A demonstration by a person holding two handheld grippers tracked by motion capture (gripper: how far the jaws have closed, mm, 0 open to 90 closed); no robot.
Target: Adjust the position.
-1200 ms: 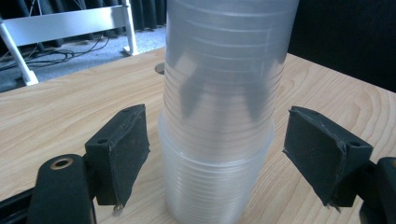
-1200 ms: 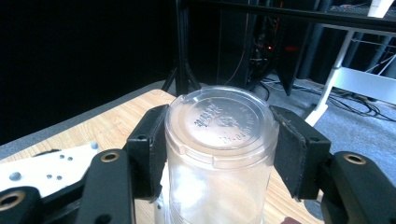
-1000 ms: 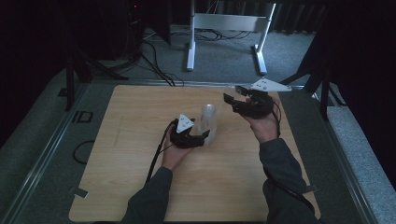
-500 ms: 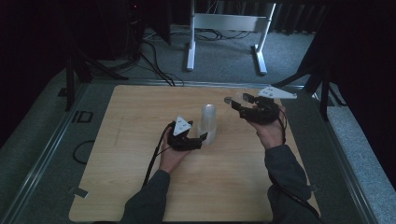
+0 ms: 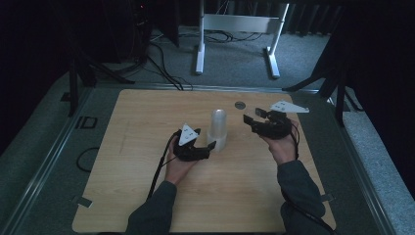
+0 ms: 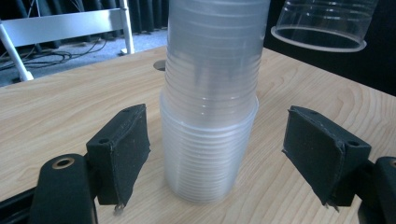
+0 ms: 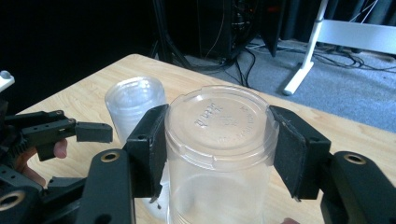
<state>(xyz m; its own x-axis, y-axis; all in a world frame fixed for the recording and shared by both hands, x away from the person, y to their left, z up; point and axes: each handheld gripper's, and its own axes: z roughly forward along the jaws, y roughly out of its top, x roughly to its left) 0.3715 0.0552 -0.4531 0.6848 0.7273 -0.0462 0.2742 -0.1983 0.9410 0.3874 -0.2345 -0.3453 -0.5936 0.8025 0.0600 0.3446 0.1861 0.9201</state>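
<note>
Wooden tabletop (image 5: 147, 186) up close, and the left gripper (image 6: 215, 154) sits low with its jaws wide either side of the upright cup stack (image 6: 210, 116), pads not touching. Farther off, to the stack's right and held off the table, the right gripper (image 7: 217, 149) clamps a single clear cup (image 7: 219, 154), base up, ready to drop over the stack's top.

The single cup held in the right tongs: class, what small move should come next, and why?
Probably lower the cup to the table beside the stack. The right tongs clamp it upside down, clear of the stack and above the table. The left tongs stand open either side of the stack's base, pads apart from it, so the stack stands free.
</note>
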